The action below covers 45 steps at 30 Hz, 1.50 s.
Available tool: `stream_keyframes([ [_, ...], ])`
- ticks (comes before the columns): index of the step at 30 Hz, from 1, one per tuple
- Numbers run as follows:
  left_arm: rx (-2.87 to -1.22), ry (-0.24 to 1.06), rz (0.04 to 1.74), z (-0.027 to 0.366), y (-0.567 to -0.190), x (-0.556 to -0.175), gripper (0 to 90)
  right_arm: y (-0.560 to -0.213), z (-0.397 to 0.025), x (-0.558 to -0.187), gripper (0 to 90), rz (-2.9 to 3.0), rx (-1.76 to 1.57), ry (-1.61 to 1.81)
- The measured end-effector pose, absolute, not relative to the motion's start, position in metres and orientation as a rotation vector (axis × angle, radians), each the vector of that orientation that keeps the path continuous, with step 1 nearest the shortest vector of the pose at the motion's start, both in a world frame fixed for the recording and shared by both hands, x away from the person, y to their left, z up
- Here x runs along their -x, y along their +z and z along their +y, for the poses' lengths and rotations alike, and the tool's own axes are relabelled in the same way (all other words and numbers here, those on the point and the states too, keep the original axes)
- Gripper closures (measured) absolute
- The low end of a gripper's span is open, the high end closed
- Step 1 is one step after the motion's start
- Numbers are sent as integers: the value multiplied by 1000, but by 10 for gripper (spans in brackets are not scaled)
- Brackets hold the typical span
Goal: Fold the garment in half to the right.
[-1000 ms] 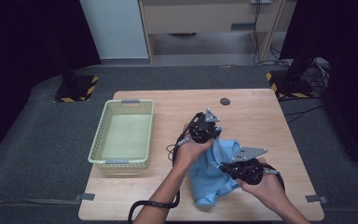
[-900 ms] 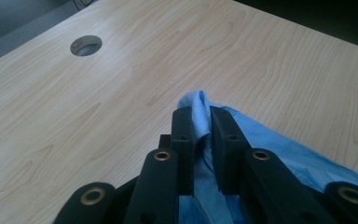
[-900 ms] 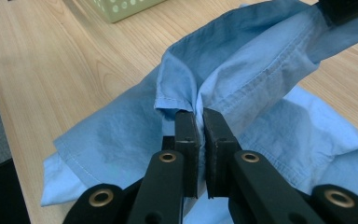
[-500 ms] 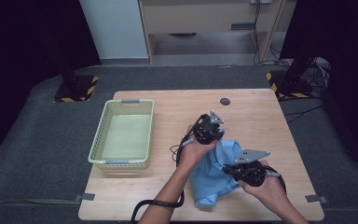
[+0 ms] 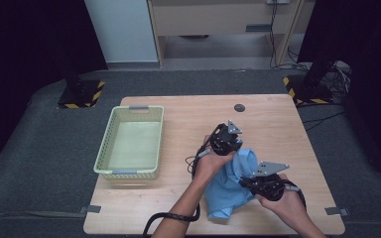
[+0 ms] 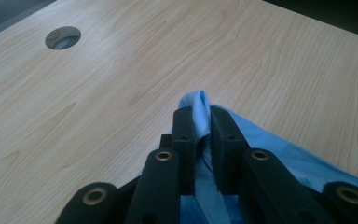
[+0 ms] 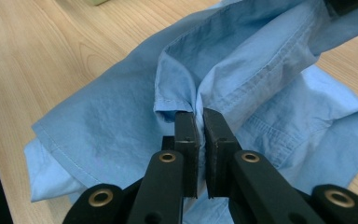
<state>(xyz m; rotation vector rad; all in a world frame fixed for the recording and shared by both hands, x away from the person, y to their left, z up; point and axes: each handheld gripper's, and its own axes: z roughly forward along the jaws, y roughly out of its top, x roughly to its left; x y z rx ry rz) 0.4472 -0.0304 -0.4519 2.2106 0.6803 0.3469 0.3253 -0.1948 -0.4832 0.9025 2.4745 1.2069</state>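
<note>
High view shows our blue shirt [image 5: 228, 191] crumpled on the table [image 5: 178, 119], right of the basket [image 5: 131, 144]. Our left gripper [image 6: 202, 125] pinches a fold tight at its far edge; our right gripper [image 7: 199, 122] clamps a seam nearer us.

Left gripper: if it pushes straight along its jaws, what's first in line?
Likely nothing but bare table. The left gripper, shut on the blue shirt, points across open wood; the round hole sits off to the side.
</note>
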Motion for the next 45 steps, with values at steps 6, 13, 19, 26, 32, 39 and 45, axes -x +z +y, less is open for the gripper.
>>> stream_keyframes([
  [6,-2185,335,691,-32,-449,-448,819,-476,-200,-326,859,2469,-912,1232],
  [13,-2181,312,718,-37,-458,-453,817,-481,-206,-329,859,2466,-936,1228],
  [19,-2181,289,731,-40,-466,-456,787,-488,-205,-329,860,2462,-941,1207],
  [26,-2139,294,771,-39,-469,-453,483,-499,-206,-330,860,2474,-947,1169],
  [32,-2093,320,797,-26,-455,-442,325,-500,-209,-330,854,2453,-968,1182],
  [39,-2053,345,836,0,-455,-416,220,-504,-216,-327,780,2424,-1014,1196],
  [45,-2008,331,892,20,-468,-395,160,-507,-220,-326,769,2423,-1023,1181],
])
